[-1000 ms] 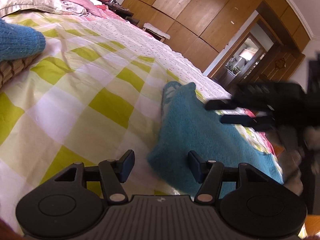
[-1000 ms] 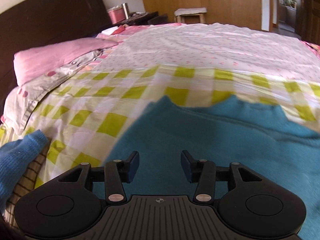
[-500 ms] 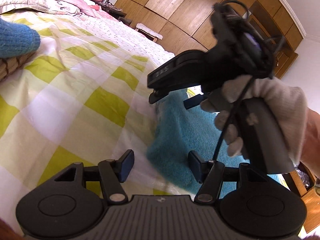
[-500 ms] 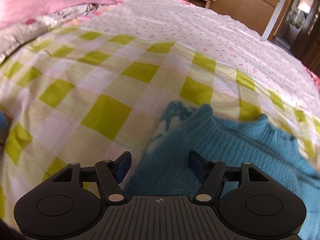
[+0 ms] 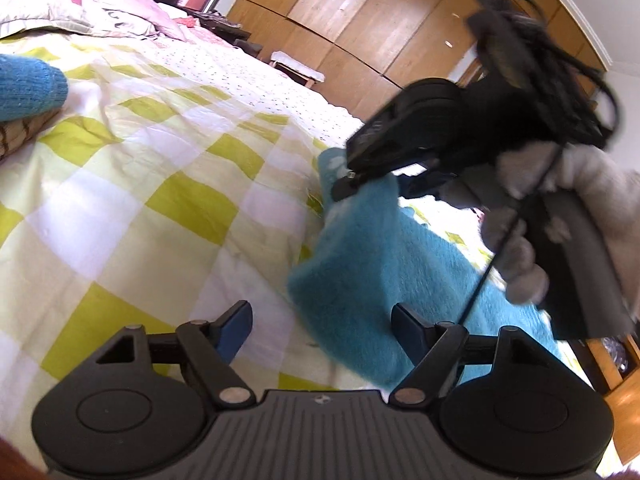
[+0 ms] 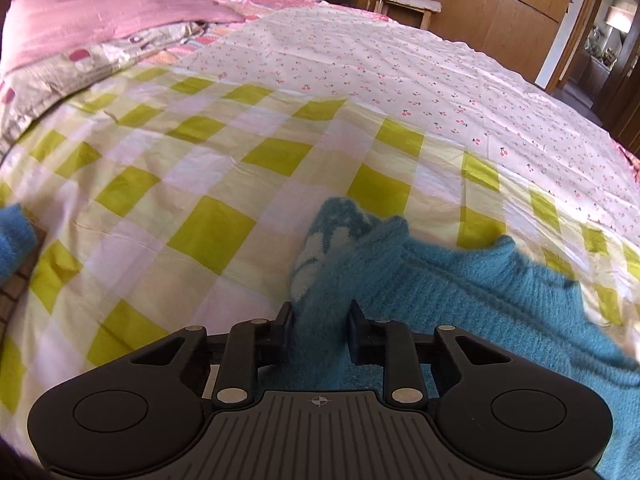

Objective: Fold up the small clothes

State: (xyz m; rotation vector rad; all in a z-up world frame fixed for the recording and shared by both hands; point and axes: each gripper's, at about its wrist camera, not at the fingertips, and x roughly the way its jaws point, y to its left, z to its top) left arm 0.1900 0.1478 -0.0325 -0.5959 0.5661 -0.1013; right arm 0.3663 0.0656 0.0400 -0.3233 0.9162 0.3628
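Observation:
A fuzzy teal sweater (image 5: 372, 276) lies on the green-and-white checked bedsheet (image 5: 168, 184). My left gripper (image 5: 322, 320) is open and hovers just above the sweater's near corner. My right gripper (image 6: 320, 332) is shut on a bunched fold of the teal sweater (image 6: 460, 292) near its upper left edge. In the left wrist view the right gripper (image 5: 374, 184) shows held by a gloved hand, its fingers at the sweater's far corner.
A blue knit garment (image 5: 28, 84) on a brown striped piece lies at the left. A pink pillow (image 6: 100, 20) lies at the bed's head. Wooden wardrobes (image 5: 360, 20) and a small stool (image 6: 408, 4) stand beyond the bed. A doorway (image 6: 592, 40) is at right.
My right gripper has moved to the sweater's upper left edge and closed on a fold of it. My left gripper stays open near the sweater's near corner.

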